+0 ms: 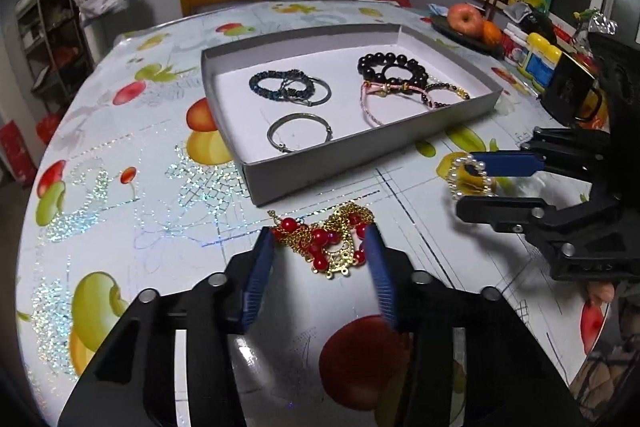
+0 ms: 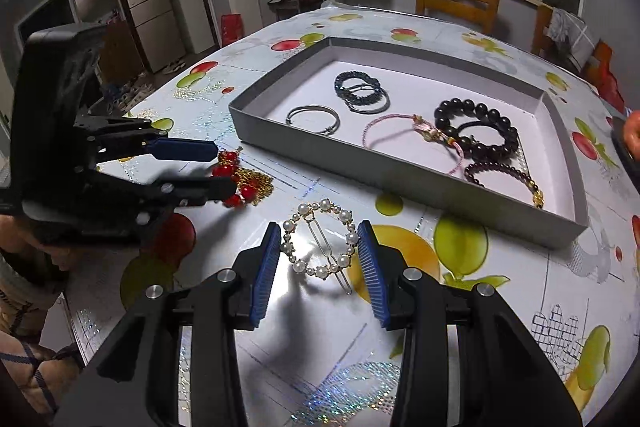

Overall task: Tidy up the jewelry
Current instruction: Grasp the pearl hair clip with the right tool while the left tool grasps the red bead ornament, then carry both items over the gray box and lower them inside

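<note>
My left fingers clamp the red-bead gold-chain ornament; my right fingers clamp the round pearl hair clip. The shallow grey cardboard tray lies just beyond both, nearer my left.

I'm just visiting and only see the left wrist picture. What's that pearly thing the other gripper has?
Observer: A pearl hair clip. It is a full ring of pearls with a thin metal bar across its middle. Your view hides the bar.
Operator: Is it really gripped, or just sitting between the fingers?
Observer: Gripped. The right gripper has its blue pads pressed against pearls on both sides of the ring.
Operator: What's in the room over on that side?
Observer: A silver fridge stands through an open doorway beyond the table, outside your picture.
</note>
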The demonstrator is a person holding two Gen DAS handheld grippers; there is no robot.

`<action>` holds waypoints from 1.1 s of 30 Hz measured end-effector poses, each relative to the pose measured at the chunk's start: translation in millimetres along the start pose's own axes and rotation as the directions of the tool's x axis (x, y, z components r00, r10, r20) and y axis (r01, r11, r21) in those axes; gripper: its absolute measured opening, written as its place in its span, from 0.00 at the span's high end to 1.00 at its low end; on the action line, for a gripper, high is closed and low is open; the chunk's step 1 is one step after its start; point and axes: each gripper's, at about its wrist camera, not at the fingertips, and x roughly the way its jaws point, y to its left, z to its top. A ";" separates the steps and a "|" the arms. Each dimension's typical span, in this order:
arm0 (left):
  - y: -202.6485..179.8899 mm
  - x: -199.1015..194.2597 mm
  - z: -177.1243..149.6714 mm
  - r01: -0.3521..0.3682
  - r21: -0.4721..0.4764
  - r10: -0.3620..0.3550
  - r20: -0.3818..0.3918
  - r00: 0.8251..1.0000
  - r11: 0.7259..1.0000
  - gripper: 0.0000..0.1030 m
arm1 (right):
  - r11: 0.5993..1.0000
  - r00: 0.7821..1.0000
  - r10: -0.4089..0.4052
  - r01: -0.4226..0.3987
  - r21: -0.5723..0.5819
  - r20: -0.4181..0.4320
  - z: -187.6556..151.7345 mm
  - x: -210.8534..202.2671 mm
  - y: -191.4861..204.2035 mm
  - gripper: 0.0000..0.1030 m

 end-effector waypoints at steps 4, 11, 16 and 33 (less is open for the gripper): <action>-0.1 0.2 -0.2 0.003 -0.002 -0.003 -0.002 1.000 1.000 0.73 | 1.000 1.000 0.005 -0.005 0.007 0.002 -2.0 0.7 -2.9 0.62; 0.9 -6.2 -3.4 0.024 -0.009 -0.024 0.014 1.000 1.000 0.92 | 1.000 1.000 0.013 -0.013 0.011 -0.002 -3.0 2.5 -3.7 0.62; 2.7 -2.4 -3.1 0.023 -0.019 -0.023 -0.003 1.000 1.000 0.92 | 1.000 1.000 0.011 -0.010 0.007 -0.007 -2.9 2.7 -3.2 0.62; -8.0 -27.7 1.9 0.065 0.013 -0.066 0.074 0.995 0.998 0.92 | 1.000 1.000 0.008 -0.008 0.007 0.008 -2.3 -3.1 -3.6 0.62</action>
